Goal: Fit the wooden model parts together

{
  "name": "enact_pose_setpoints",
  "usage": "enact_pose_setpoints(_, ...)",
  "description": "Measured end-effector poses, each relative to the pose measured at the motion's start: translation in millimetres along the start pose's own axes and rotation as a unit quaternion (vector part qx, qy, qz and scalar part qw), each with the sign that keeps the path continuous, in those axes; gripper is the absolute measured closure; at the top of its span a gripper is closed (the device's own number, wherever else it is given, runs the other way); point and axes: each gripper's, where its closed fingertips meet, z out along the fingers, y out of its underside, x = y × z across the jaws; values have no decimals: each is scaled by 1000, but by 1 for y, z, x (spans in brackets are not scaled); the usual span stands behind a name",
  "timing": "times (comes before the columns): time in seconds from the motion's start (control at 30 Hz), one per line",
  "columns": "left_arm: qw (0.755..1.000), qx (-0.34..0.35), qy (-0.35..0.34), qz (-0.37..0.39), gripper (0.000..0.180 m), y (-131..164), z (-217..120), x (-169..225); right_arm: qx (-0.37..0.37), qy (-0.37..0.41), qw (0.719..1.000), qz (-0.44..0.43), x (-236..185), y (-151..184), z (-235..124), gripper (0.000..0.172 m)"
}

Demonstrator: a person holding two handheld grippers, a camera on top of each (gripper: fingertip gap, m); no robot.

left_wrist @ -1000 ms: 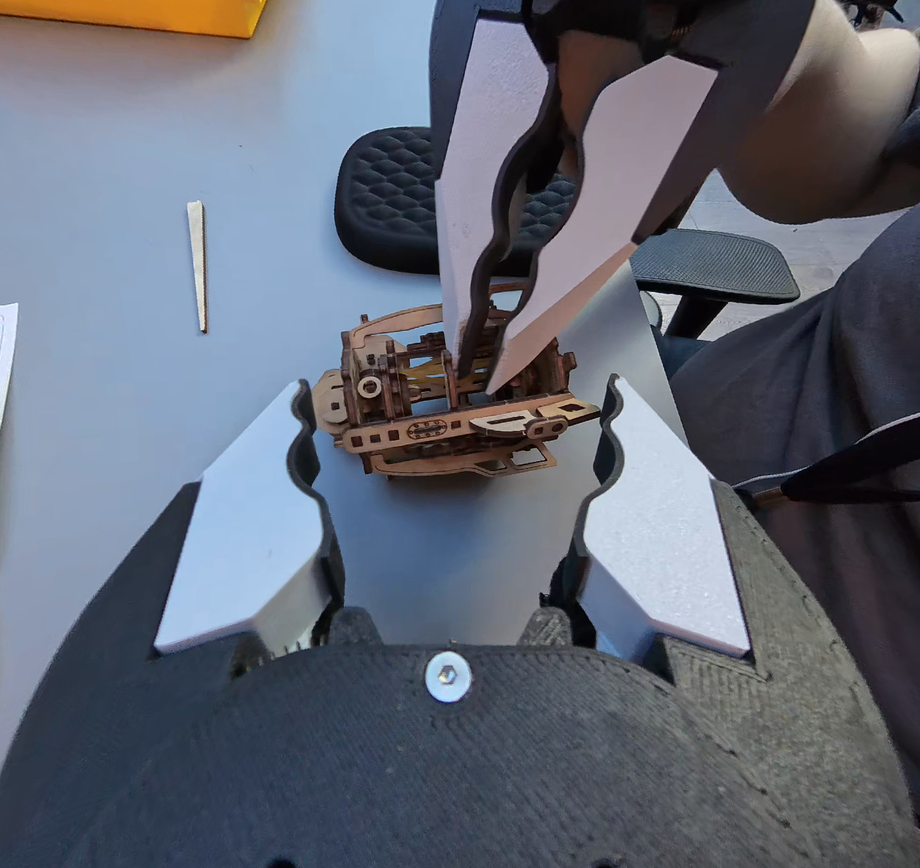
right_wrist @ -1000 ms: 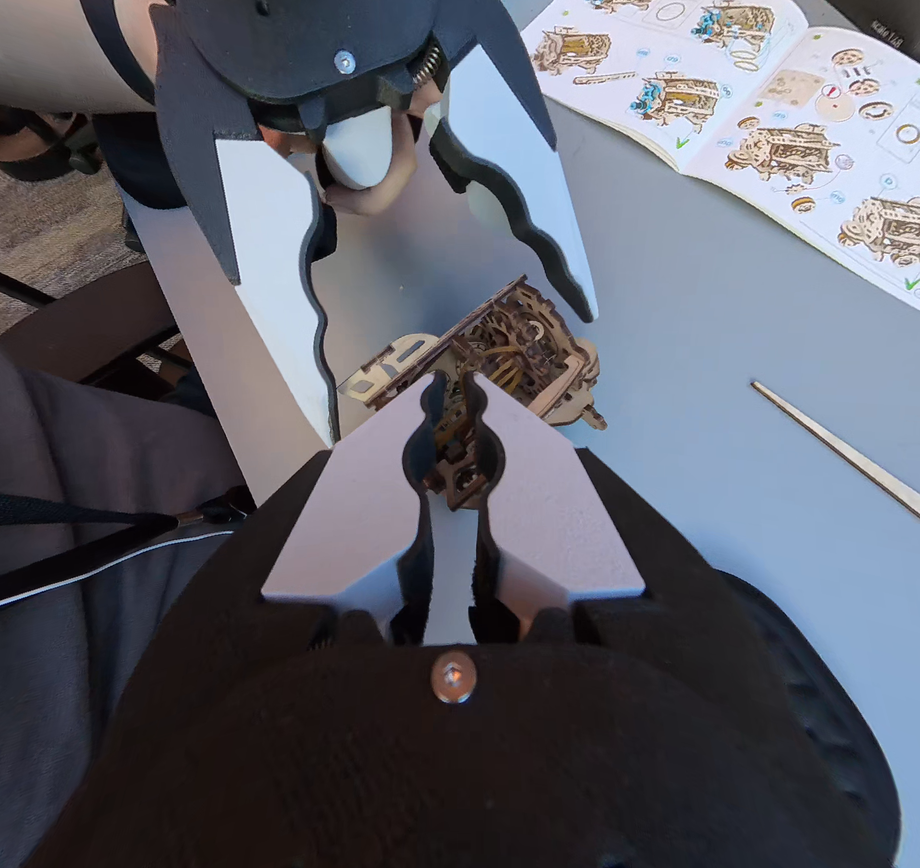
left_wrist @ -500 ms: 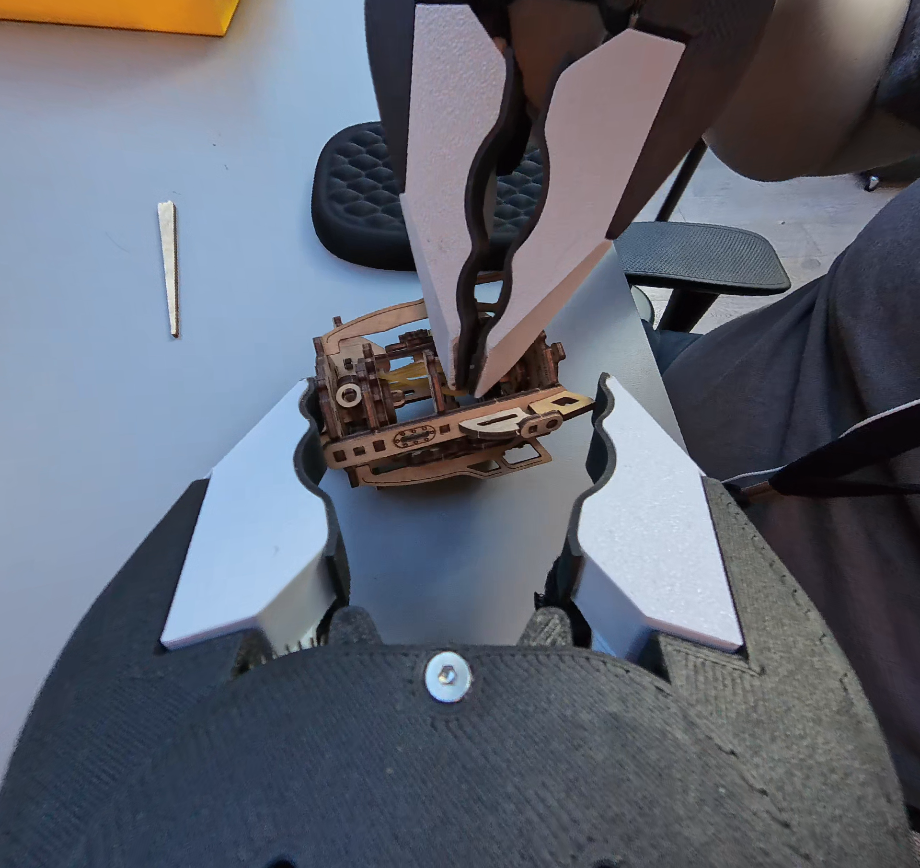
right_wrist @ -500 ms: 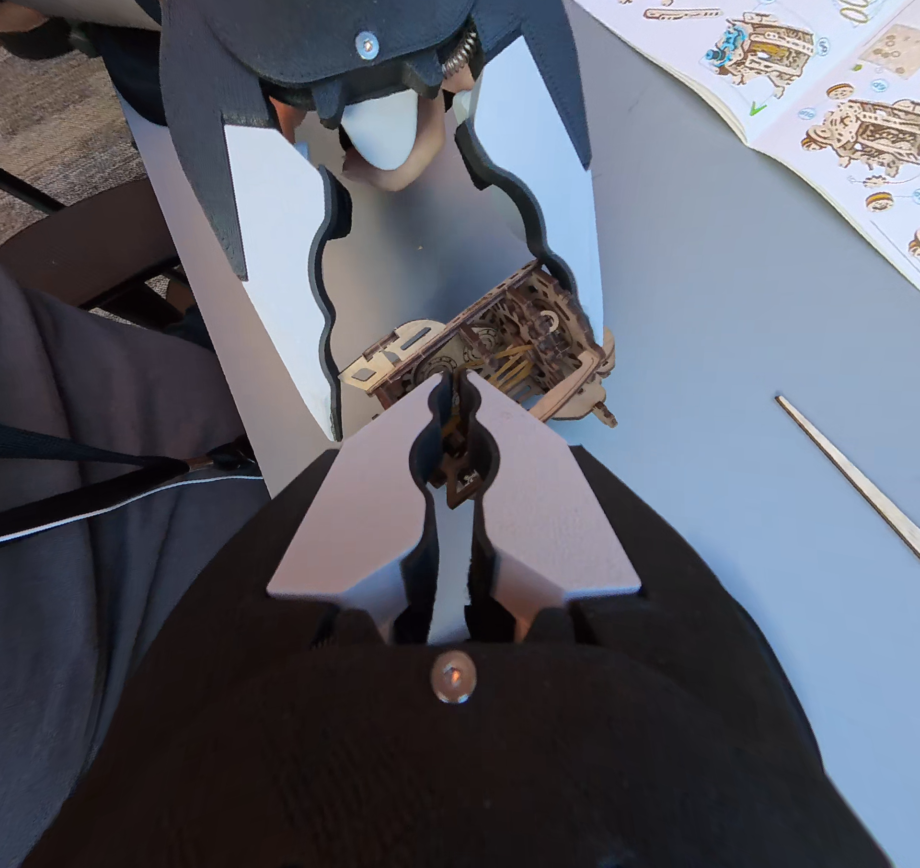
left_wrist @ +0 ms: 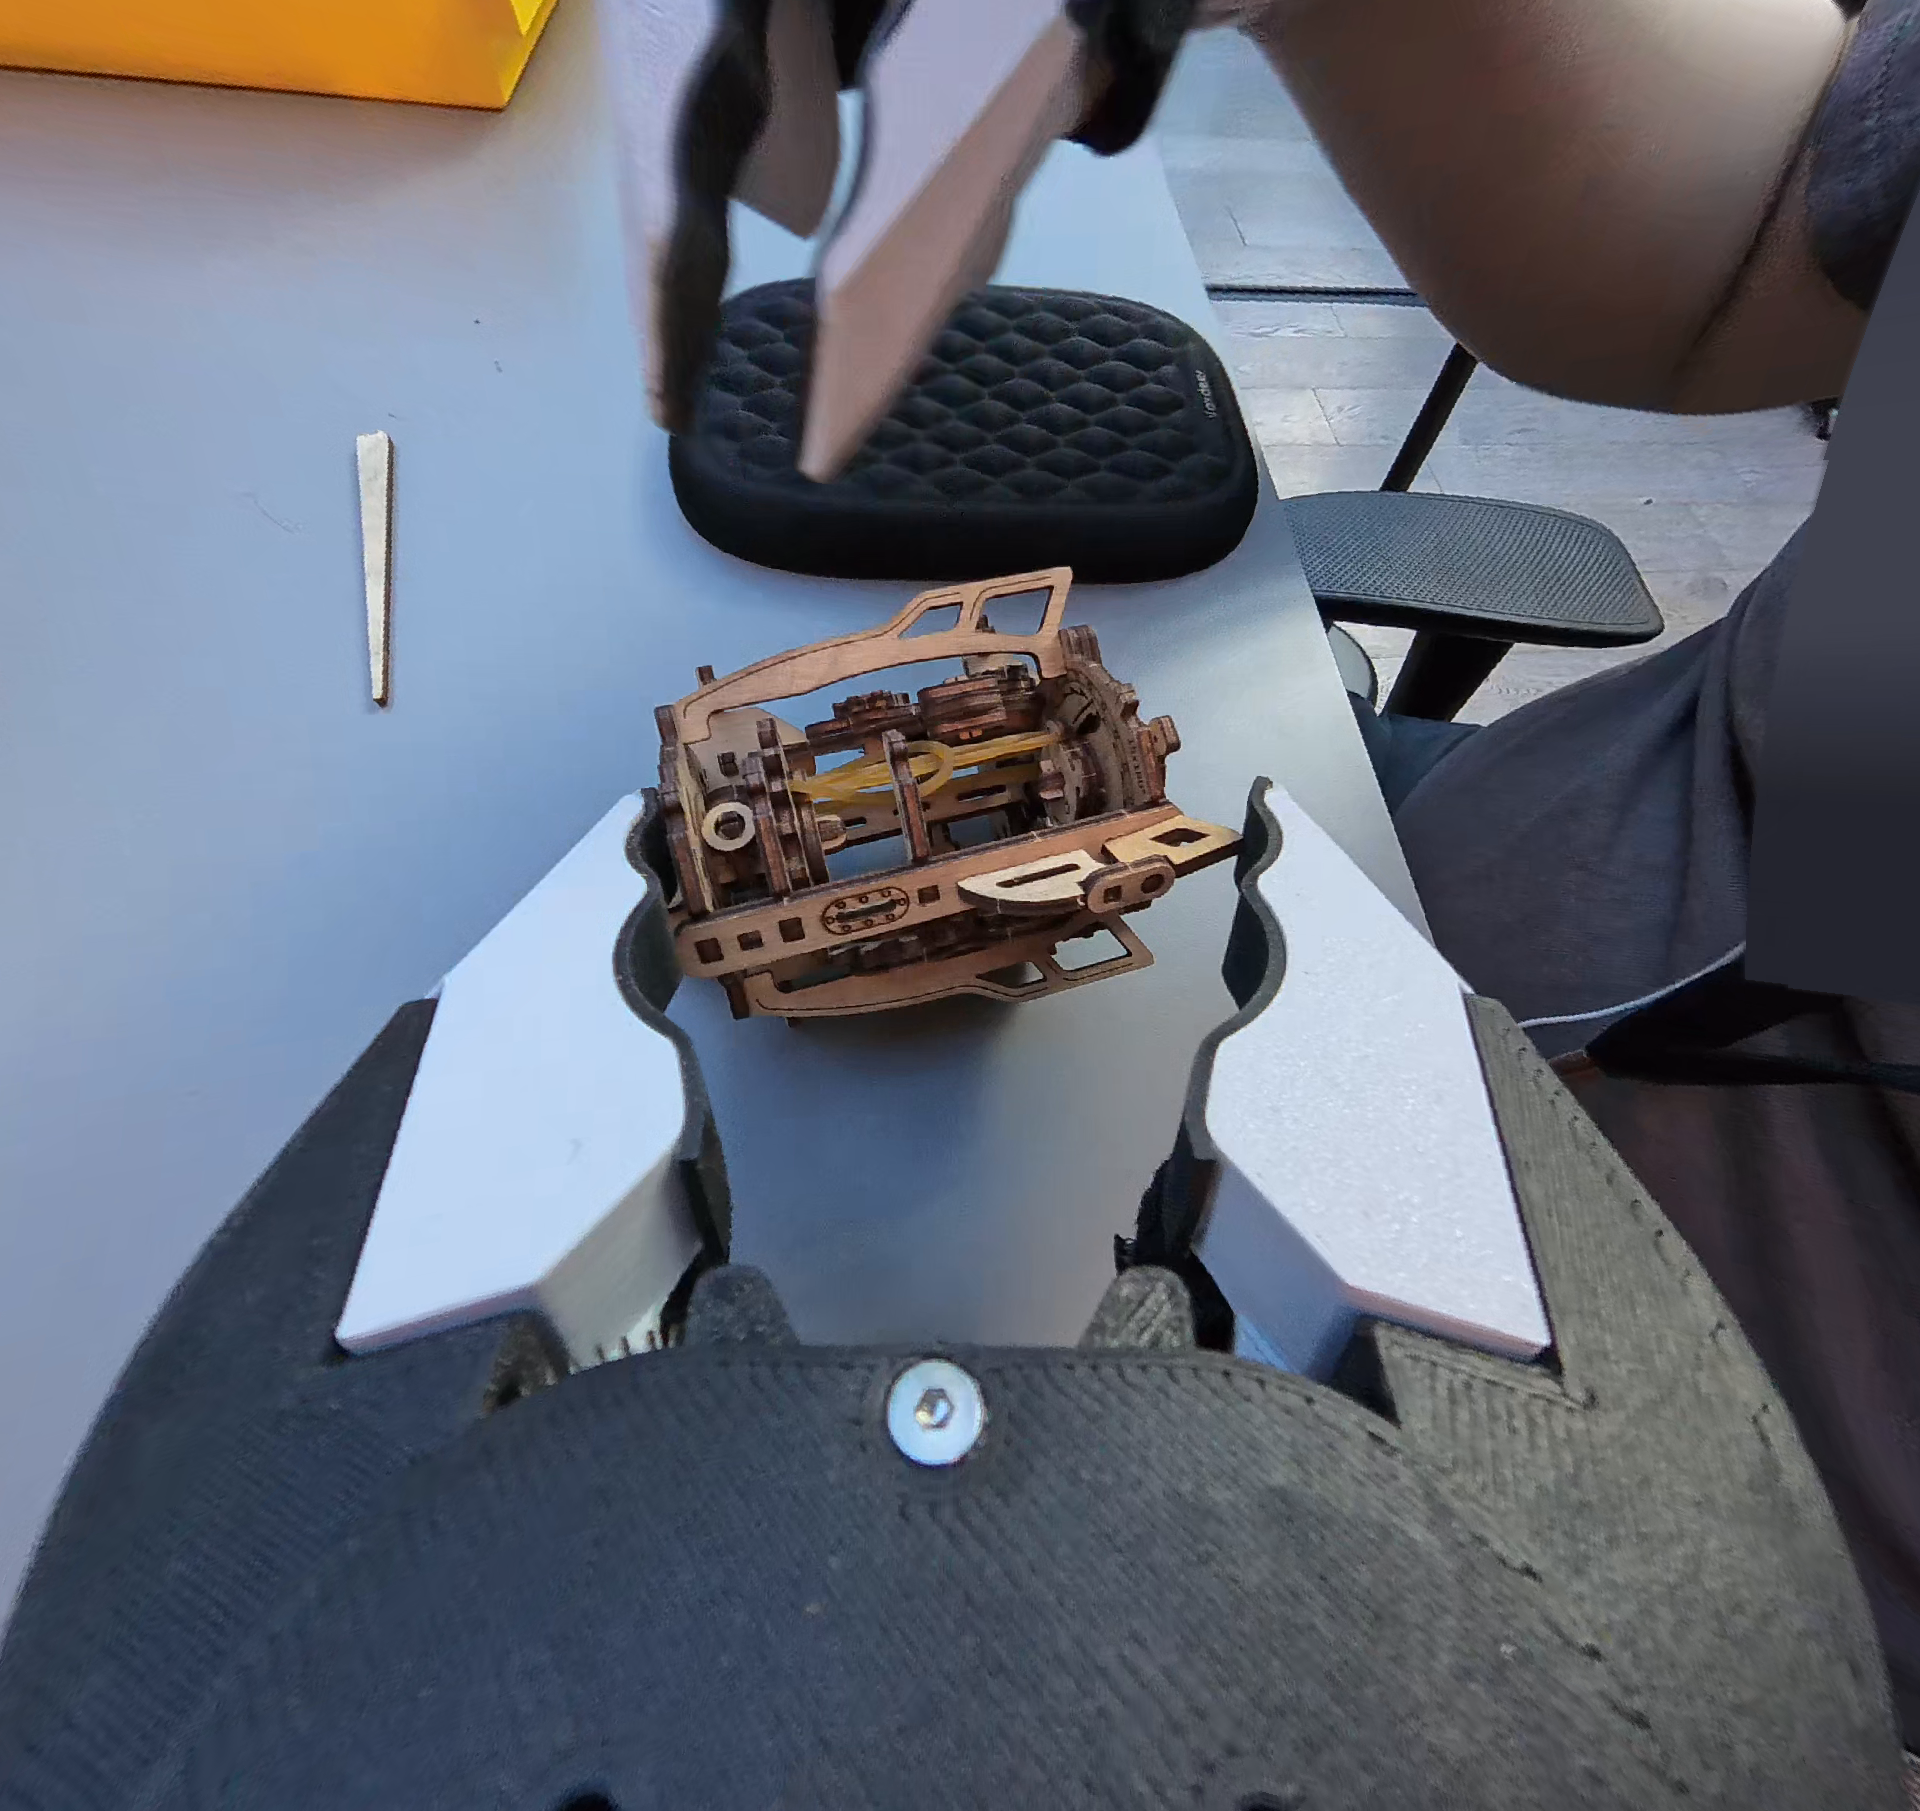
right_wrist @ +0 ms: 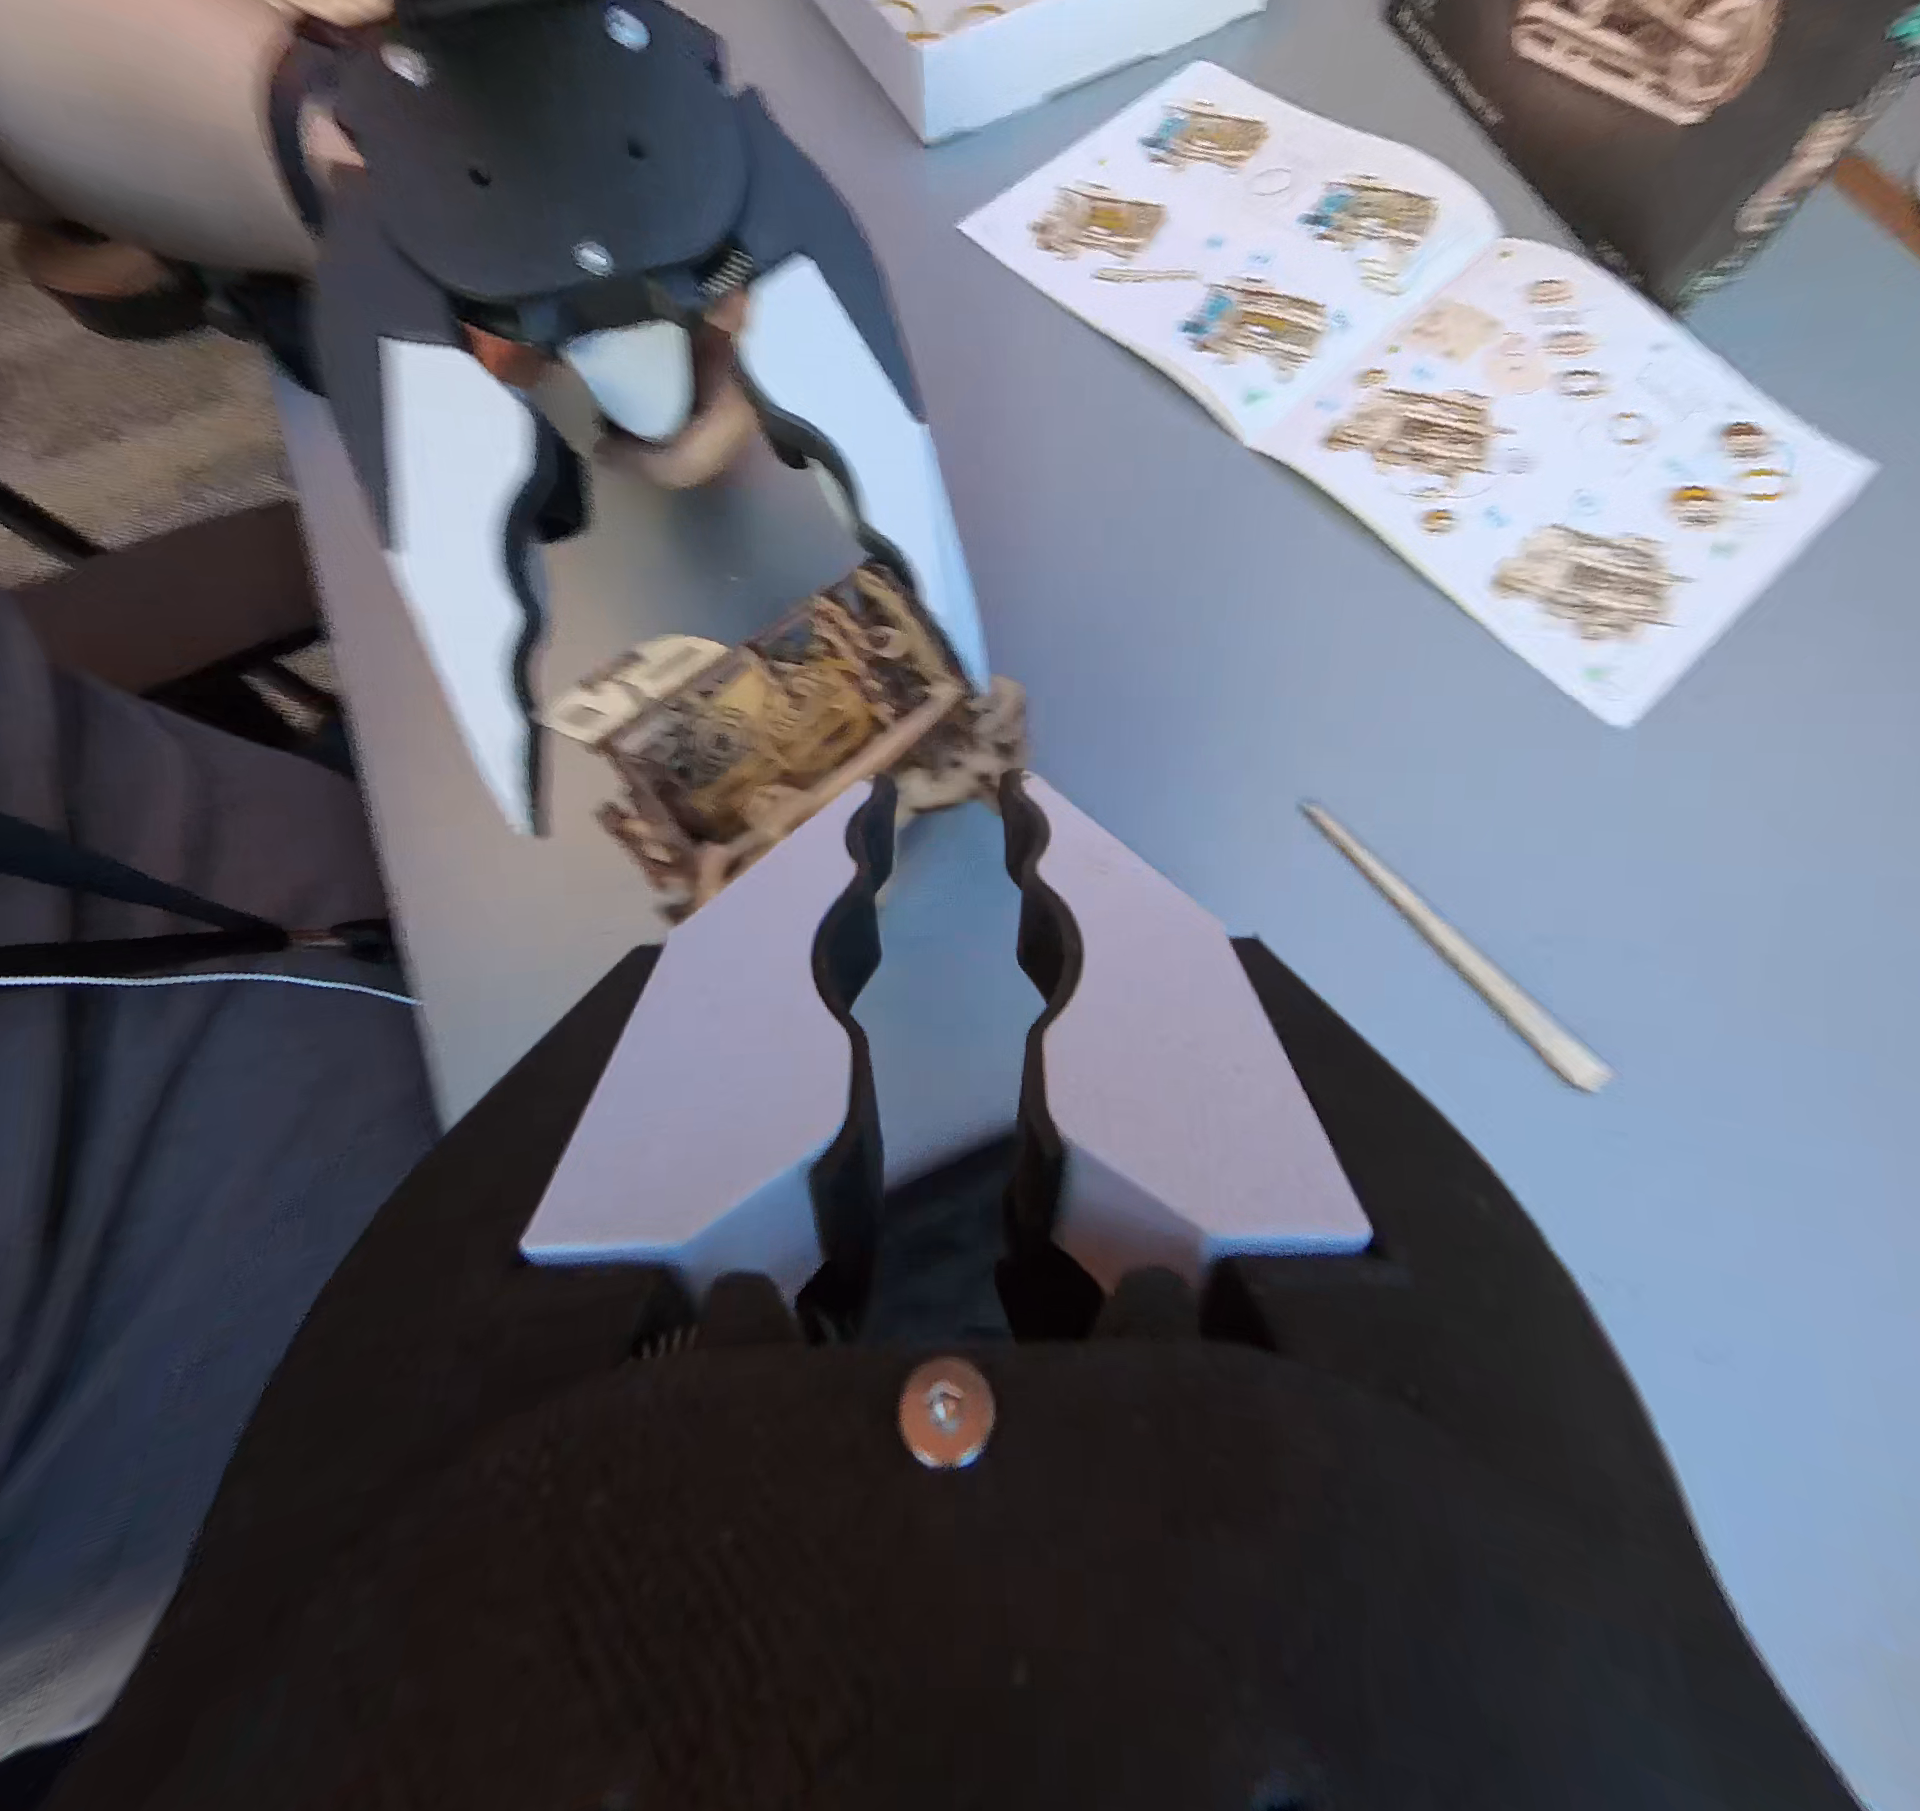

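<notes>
1. The model (left_wrist: 914,826) stands on the table (left_wrist: 208,826), near its edge on the person's side, between the fingers of the left tongs (left_wrist: 940,868).
2. Left tongs: spread wide. The left pad (left_wrist: 649,888) looks to be touching the model's gear end. At the other end the right pad (left_wrist: 1252,878) sits just beside the tip of the flat side rail, and whether it touches I cannot tell. I would call this bracketing, not a clamp.
3. Long axis: in the left wrist view the model runs from 9 to 3 o'clock, across the gap from pad to pad, tilted slightly so the 3 o'clock end lies farther off. Closing the left tongs would squeeze it end to end.
4. Right tongs (right_wrist: 940,795): partly apart with nothing between the pads, clear above the table. In their own view the model lies at about 11 o'clock, just past the fingertips, not touching.
5. Nearer hand: the left, plainly. The right must come back down at 11 o'clock to reach the model.
6. A loose stick (left_wrist: 374,566) lies at 10 o'clock of the model in the left wrist view, well apart.
</notes>
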Motion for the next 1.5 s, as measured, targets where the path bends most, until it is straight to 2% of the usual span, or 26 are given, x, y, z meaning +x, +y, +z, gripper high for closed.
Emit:
enact_pose_setpoints(0.07, 1000, 0, -4, 2, 74, 1, -1, -2, -22, 97, 993, -67, 47, 13, -5, 151)
enact_pose_setpoints(0.1, 1000, -1, -8, 3, 74, 2, -2, -4, -21, 115, 989, -90, 66, 19, -5, 152)
enact_pose_setpoints(0.17, 1000, 1, -12, 1, 74, 2, -4, -9, -31, 109, 988, -101, 98, 36, 3, 148)
enact_pose_setpoints(0.2, 1000, 2, -15, -1, 74, 3, -5, -12, -24, 87, 992, -91, 108, 42, 8, 141)
enact_pose_setpoints(0.33, 1000, 9, -13, -7, 74, 4, -10, -19, -23, 31, 997, -72, 140, 64, 19, 131)
enact_pose_setpoints(0.4, 1000, 19, 1, -18, 73, 2, -12, -19, -43, 8, 998, -50, 149, 75, 24, 132)
enact_pose_setpoints(0.43, 999, 24, 7, -26, 71, 0, -13, -19, -61, 7, 997, -48, 155, 82, 28, 140)
enact_pose_setpoints(0.53, 997, 50, 26, -57, 57, -10, -25, -20, -55, -54, 997, -20, 149, 81, 32, 165)
enact_pose_setpoints(0.57, 995, 69, 29, -70, 56, -16, -34, -23, -58, -69, 996, -17, 146, 80, 32, 166)
enact_pose_setpoints(0.67, 984, 128, 19, -122, 75, -37, -69, -49, -55, -62, 994, -73, 132, 67, 31, 166)
enact_pose_setpoints(0.77, 973, 132, 9, -188, 94, -48, -87, -84, 11, -22, 980, -200, 98, 20, 24, 166)
enact_pose_setpoints(0.8, 971, 111, 19, -209, 104, -48, -85, -89, 24, -3, 970, -242, 88, 7, 22, 166)
enact_pose_setpoints(0.87, 965, 76, 55, -245, 111, -52, -76, -91, 30, 45, 946, -318, 77, -11, 21, 166)
enact_pose_setpoints(0.97, 961, 34, 76, -262, 129, -58, -59, -92, 47, 76, 923, -375, 64, -28, 19, 166)
enact_pose_setpoints(1.1, 970, -37, 47, -234, 130, -49, -40, -91, 53, 112, 903, -411, 61, -35, 12, 166)
enact_pose_setpoints(1.17, 973, -30, 38, -226, 147, -52, -37, -93, 62, 116, 898, -419, 57, -35, 10, 166)
enact_pose_setpoints(1.33, 962, -12, 90, -258, 155, -54, -33, -82, 97, 137, 886, -433, 51, -37, 5, 166)
enact_pose_setpoints(1.37, 961, -4, 96, -259, 161, -56, -33, -81, 103, 139, 884, -434, 50, -38, 4, 166)
enact_pose_setpoints(1.4, 962, 1, 99, -255, 180, -57, -33, -80, 108, 140, 882, -437, 49, -39, 3, 166)
enact_pose_setpoints(1.5, 966, 15, 92, -241, 180, -61, -34, -81, 133, 161, 876, -434, 51, -47, -2, 165)
